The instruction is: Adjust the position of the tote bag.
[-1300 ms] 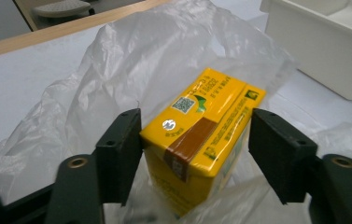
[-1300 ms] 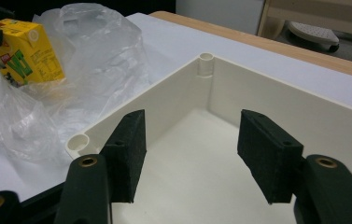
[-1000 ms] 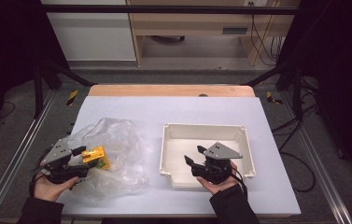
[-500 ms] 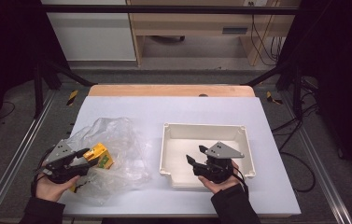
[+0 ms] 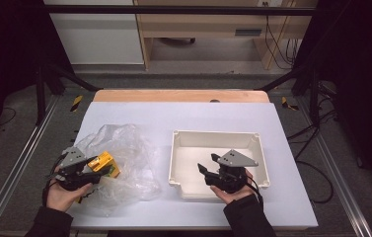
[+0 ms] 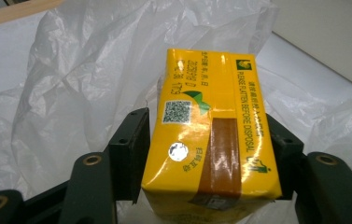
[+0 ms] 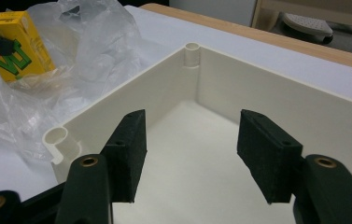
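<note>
Across the white table (image 5: 213, 116), my left gripper (image 5: 86, 169) has just been closing and is clamped on the yellow carton (image 6: 208, 135) over the crumpled plastic bag (image 5: 129, 158), the carton's long axis running straight out along the jaws. From it the cream bin (image 5: 216, 139) lies to the right, where my right gripper (image 5: 208, 170) hovers with jaws apart and empty, seemingly just inside the near wall.

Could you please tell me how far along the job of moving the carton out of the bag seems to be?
Done: the left gripper has just closed its fingers on the yellow drink carton, above the crumpled clear plastic bag. In hand: lifting it free. Left, probably: carrying it to the white rectangular plastic tray, which holds nothing, where the right gripper hovers open.
</note>
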### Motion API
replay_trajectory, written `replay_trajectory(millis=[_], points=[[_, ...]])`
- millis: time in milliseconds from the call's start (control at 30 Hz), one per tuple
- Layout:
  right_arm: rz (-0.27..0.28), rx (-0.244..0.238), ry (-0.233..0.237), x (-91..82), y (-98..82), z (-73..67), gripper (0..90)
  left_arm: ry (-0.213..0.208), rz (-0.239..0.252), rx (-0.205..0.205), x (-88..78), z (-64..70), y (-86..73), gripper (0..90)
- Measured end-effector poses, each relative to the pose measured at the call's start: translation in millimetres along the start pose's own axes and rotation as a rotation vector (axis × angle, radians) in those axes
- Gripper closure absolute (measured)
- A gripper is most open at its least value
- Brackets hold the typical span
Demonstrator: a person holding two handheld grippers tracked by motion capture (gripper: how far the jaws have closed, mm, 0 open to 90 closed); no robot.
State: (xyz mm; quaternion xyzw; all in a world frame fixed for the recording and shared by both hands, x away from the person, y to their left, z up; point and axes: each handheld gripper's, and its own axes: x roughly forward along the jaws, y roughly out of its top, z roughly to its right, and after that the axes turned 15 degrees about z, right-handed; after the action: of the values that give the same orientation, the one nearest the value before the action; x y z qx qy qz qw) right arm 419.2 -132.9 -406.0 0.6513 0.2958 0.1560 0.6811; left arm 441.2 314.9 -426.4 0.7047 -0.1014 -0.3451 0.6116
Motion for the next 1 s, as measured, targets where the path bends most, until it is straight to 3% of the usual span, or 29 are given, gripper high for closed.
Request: replay_trajectory(millis=[100,400,667,1000], points=[[-0.001,0.002,-0.001,0.2,-0.1,-0.1,42.6,-0.004,-0.004,0.005,0.3,-0.1,0.3,47.7],[0.003,0.006,-0.006,-1.0,0.8,1.2,42.5,0.011,-0.018,0.029,0.1,3.4,2.4,50.1],[0.006,0.009,-0.019,-3.9,1.0,5.9,41.6,0.02,-0.013,0.009,-1.5,4.2,3.1,50.5],[0.009,0.012,-0.044,-6.5,1.2,12.0,35.8,0.037,0.052,-0.006,-14.8,8.1,17.5,50.6]])
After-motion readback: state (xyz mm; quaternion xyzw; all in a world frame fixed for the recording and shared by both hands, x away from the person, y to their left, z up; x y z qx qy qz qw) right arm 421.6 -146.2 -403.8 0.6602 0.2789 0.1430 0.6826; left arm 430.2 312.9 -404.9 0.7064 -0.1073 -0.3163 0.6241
